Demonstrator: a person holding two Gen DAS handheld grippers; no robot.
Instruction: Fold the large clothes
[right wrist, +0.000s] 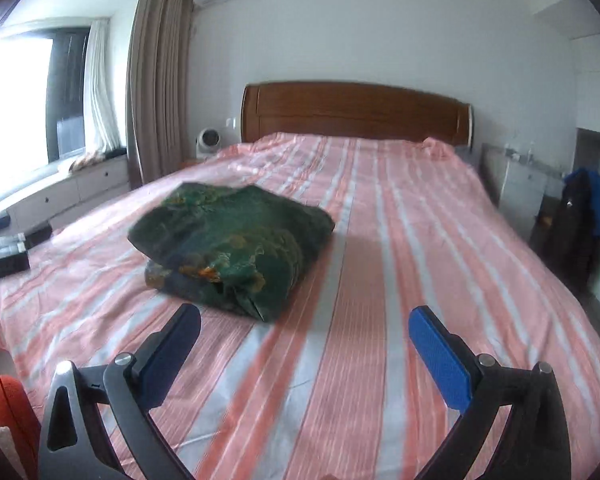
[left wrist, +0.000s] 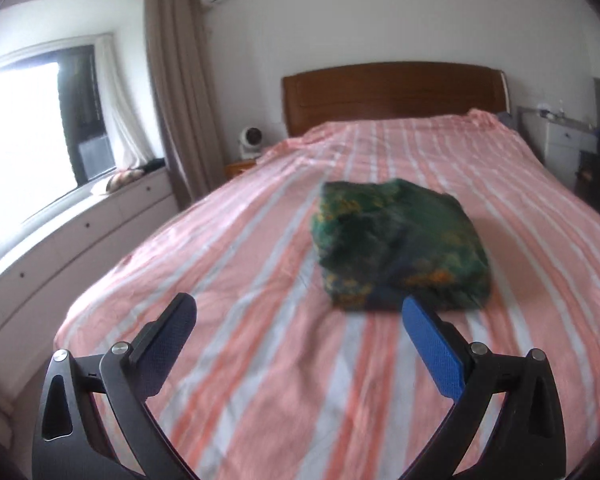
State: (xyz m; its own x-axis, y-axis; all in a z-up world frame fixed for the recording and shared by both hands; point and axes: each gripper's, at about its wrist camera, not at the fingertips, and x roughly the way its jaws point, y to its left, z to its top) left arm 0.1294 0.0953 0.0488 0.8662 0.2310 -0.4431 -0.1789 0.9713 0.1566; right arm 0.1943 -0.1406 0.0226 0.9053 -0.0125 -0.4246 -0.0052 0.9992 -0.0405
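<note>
The green garment (left wrist: 400, 244) lies folded into a thick bundle near the middle of the bed (left wrist: 260, 360), nearer its foot than the headboard (left wrist: 392, 92). Both the left gripper (left wrist: 300, 316) and the right gripper (right wrist: 305, 328) hang wide open and empty, just short of it. The fold looks finished; at most I would press the 2 loose layers flat. The striped sheet is smooth; a window (left wrist: 20, 128) is at the left.

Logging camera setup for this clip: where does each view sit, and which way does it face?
Left wrist: on the left gripper, facing up the bed toward the headboard; bundle ahead-right; own open fingers show.
Right wrist: on the right gripper, same heading; bundle ahead-left; open fingers show.
Shared: bed, bundle, headboard, window.
</note>
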